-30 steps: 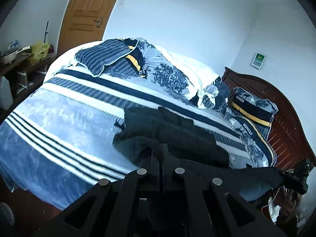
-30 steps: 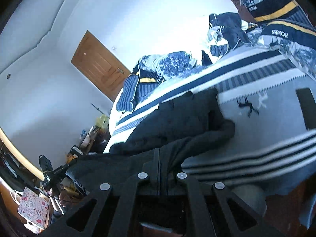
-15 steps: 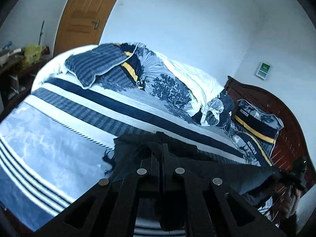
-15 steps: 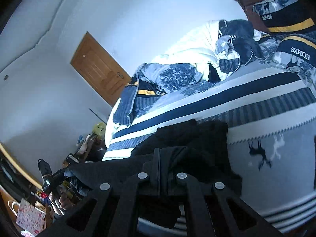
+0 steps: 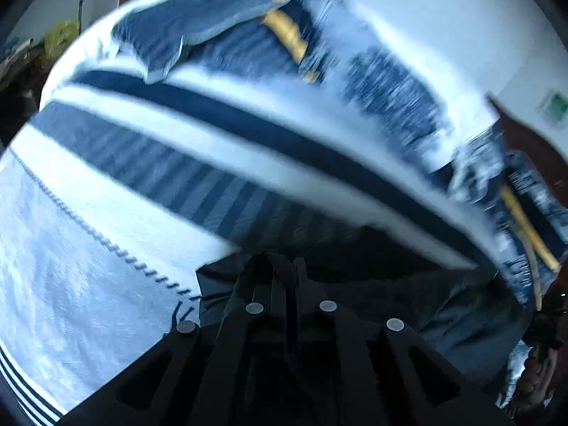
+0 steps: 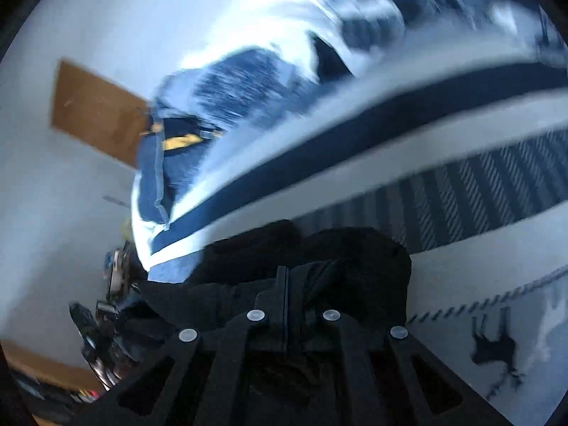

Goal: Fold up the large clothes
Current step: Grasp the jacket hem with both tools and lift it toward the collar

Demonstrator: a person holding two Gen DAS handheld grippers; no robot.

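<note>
On the left, my left gripper (image 5: 284,266) is clamped on the near edge of a dark garment (image 5: 408,298), which lies spread low across the striped bedspread (image 5: 106,220). To the right, my right gripper (image 6: 284,277) pinches the same garment (image 6: 319,259), bunched just ahead of its tips. Both views are blurred. To fold cleanly, I should keep both corners level, hold the edge taut, and lay it down square before letting go.
</note>
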